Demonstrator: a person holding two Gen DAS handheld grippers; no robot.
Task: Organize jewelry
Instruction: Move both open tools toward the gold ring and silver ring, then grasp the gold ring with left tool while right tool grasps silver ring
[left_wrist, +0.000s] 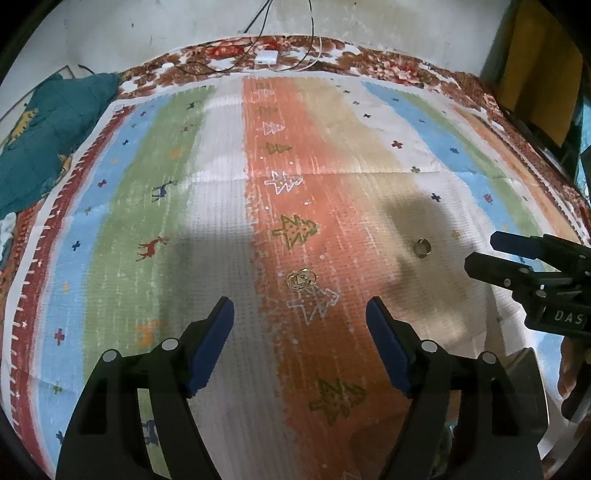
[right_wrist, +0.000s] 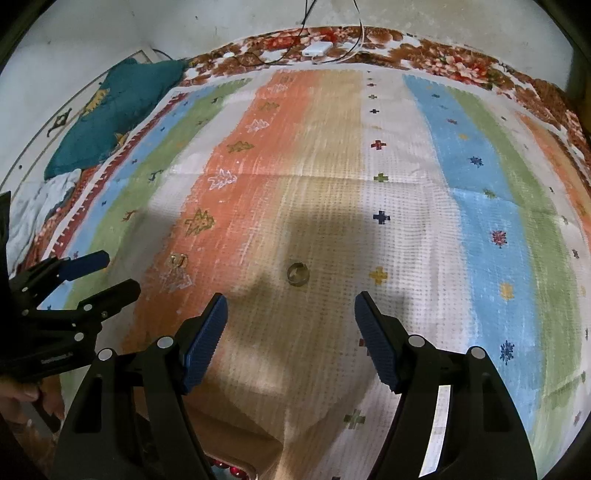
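From the left wrist, the left gripper (left_wrist: 299, 314) hangs spread and empty over the striped woven mat (left_wrist: 221, 221), a small tangle of gold rings (left_wrist: 301, 278) lying just beyond its blue pads. From the right wrist, the right gripper (right_wrist: 290, 308) is likewise spread and empty, a single gold band ring (right_wrist: 297, 274) resting on the mat's beige stripe just ahead of it.

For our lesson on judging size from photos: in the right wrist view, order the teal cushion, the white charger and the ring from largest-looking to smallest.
1. teal cushion
2. white charger
3. ring

The last two look nearly alike. The ring lies much nearer the camera, so that order is unsure.
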